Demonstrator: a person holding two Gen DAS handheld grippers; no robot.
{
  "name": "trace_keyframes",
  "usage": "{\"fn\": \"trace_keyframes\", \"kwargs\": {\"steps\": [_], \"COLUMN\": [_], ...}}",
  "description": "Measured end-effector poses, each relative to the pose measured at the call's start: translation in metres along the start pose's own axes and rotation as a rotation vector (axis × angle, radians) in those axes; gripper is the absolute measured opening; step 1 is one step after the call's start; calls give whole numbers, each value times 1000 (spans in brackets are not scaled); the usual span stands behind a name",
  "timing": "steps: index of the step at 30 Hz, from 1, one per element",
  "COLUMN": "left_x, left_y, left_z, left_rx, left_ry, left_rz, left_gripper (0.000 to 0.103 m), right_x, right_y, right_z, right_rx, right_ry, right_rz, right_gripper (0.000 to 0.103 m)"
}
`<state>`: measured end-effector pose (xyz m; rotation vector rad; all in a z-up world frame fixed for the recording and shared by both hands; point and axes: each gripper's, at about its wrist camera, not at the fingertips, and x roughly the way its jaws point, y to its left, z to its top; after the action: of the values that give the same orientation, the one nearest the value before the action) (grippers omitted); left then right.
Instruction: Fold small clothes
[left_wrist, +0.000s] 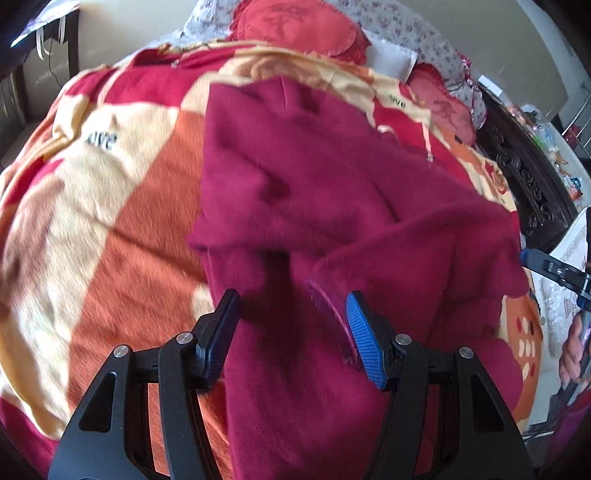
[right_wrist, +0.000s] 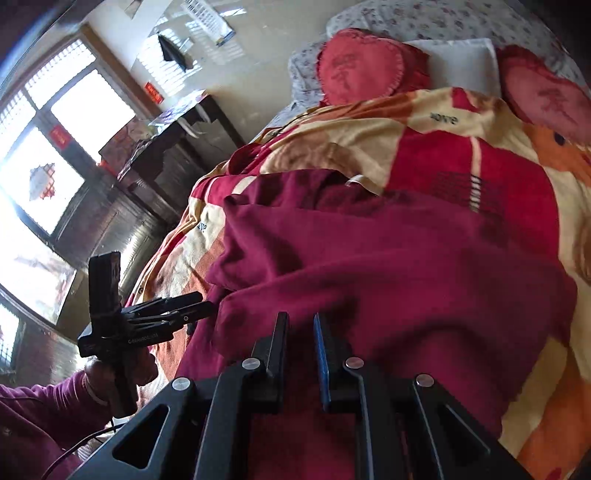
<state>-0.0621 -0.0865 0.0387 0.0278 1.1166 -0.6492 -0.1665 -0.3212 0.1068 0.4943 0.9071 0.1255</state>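
Sweater (left_wrist: 332, 192), maroon, lies on blanket (left_wrist: 110, 206); your left gripper (left_wrist: 291, 332) spread over it, right gripper (right_wrist: 301, 354) nearly shut, grip unclear.

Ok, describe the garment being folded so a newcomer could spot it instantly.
Start at the bed, covered by a patterned blanket in red, orange and cream blocks. Lying on its middle is the maroon garment, rumpled and partly folded. It is the only plain, single-coloured fabric there, darker than the red cushions by the headboard.
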Motion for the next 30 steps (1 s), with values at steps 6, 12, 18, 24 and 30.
{"fn": "trace_keyframes", "kwargs": {"steps": [6,12,18,24,30], "left_x": [7,8,27,14,-33], "left_y": [-10,-26,-27,-37,-50], "left_z": [-8,-3,-3,3,49], "left_rx": [-37,-21,-59,-14,80], "left_ry": [7,11,73,29,-127], "left_rz": [-13,-58,-64,-53,-57], "left_gripper": [60,60,60,13,4], "right_x": [-30,-43,-52,-55,-60], "right_y": [-35,-36,-40,-48,-55], "right_z": [-37,-49,-54,-58,-62], "right_rx": [159,206,228,249,248], "right_ry": [-73,-120,-157,-167,-194], "right_rz": [63,88,90,27,-58], "right_gripper": [15,43,43,43,43]}}
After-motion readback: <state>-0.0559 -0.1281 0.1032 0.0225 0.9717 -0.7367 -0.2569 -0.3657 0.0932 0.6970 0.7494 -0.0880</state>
